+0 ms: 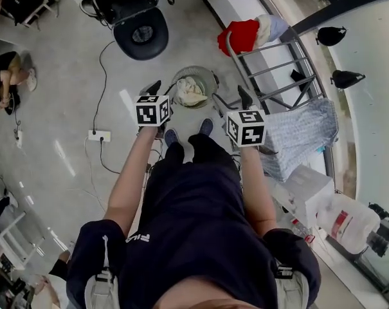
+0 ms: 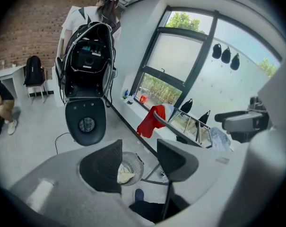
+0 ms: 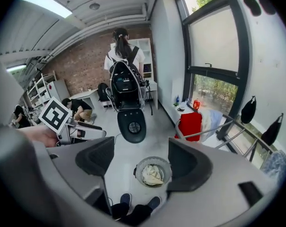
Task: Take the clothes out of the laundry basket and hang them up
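1. Left tool: it sits at upper centre of the head view. Its marker cube covers most of the jaws there, so only dark tips show. The left gripper view shows the jaws standing wide apart, with nothing between them but the distant floor.
2. Right tool: it is likewise largely covered by its own cube in the head view. The right gripper view shows the jaws wide apart, gripping nothing.
3. Laundry basket: a round mesh basket on the floor at upper centre of the head view, beyond the two tools and just ahead of the person's shoes. Neither tool touches it. In the left gripper view the left jaw hides part of it. The right gripper view shows it whole in the gap between the jaws.
4. Pale cloth: it lies bundled inside the basket. The number of items cannot be told.
5. Drying rack: metal bars at upper right of the head view, to the right of the basket. In the right gripper view the tool body cuts off its lower part.
6. Red garment: it is draped over the rack's upper end, with a pale garment touching it on the right.
7. Checked cloth: it hangs over the rack's lower end at right centre. Its left edge is hidden behind the right tool.
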`<state>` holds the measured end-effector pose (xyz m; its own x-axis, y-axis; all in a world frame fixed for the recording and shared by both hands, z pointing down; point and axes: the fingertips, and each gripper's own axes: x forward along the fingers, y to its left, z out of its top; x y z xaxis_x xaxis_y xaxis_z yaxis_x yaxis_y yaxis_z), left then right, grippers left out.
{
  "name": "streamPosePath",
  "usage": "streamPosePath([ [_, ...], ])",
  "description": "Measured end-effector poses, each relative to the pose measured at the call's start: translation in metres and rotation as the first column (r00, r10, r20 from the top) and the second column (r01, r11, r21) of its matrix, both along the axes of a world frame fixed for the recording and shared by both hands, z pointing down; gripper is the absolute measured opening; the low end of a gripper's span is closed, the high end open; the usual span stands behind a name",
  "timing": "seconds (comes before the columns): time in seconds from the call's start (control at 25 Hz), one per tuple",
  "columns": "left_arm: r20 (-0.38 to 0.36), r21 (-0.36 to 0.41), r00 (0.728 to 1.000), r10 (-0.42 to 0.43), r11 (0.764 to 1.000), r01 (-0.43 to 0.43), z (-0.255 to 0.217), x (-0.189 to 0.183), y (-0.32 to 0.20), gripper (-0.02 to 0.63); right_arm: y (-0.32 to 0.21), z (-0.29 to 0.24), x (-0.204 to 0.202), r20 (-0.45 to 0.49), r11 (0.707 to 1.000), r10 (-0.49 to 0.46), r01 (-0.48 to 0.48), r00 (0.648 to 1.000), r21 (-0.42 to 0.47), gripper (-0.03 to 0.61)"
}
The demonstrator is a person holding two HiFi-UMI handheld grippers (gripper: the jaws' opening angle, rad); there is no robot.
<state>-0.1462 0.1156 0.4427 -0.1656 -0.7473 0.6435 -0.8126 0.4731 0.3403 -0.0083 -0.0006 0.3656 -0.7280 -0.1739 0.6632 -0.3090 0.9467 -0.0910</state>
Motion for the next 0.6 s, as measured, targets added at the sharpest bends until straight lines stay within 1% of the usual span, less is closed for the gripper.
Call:
streamPosePath([
  [0.08, 0.001, -0.012, 1.000, -0.012, 1.000, 0.012, 0.011, -0.001, 0.000, 0.230, 0.003, 0.027, -0.012, -0.028, 0.998, -0.032, 0.030, 0.999, -0.047, 0.354],
  [0.12, 0.007, -0.018, 1.000, -0.019, 1.000, 0.019, 0.017, -0.001, -0.002, 0.230, 0.004, 0.043, -0.017, -0.040, 0.996, -0.047, 0.044, 0.998, -0.084, 0.354],
  [0.2, 0.026, -0.039, 0.999, -0.036, 0.999, 0.037, 0.032, -0.001, -0.005, 0.230, 0.007, 0.075, -0.025, -0.056, 0.982, -0.074, 0.063, 0.996, -0.175, 0.354],
  [0.24, 0.039, -0.050, 0.998, -0.043, 0.998, 0.044, 0.041, 0.000, -0.006, 0.230, 0.006, 0.091, -0.028, -0.064, 0.976, -0.081, 0.066, 0.995, -0.208, 0.354],
  [0.32, 0.053, -0.071, 0.998, -0.046, 0.996, 0.049, 0.063, 0.004, -0.006, 0.230, 0.001, 0.127, -0.031, -0.095, 0.971, -0.083, 0.060, 0.992, -0.230, 0.353],
  [0.4, 0.029, -0.101, 0.998, -0.047, 0.994, 0.050, 0.093, 0.013, -0.003, 0.230, -0.004, 0.168, -0.027, -0.137, 0.964, -0.068, 0.030, 0.988, -0.263, 0.353],
  [0.52, -0.026, -0.144, 0.998, -0.059, 0.988, 0.055, 0.140, 0.023, -0.003, 0.230, -0.006, 0.231, -0.021, -0.186, 0.939, -0.048, -0.019, 0.981, -0.343, 0.353],
  [0.6, -0.035, -0.159, 0.998, -0.051, 0.986, 0.045, 0.168, 0.026, -0.009, 0.230, -0.009, 0.270, -0.020, -0.217, 0.937, -0.064, -0.016, 0.974, -0.348, 0.350],
])
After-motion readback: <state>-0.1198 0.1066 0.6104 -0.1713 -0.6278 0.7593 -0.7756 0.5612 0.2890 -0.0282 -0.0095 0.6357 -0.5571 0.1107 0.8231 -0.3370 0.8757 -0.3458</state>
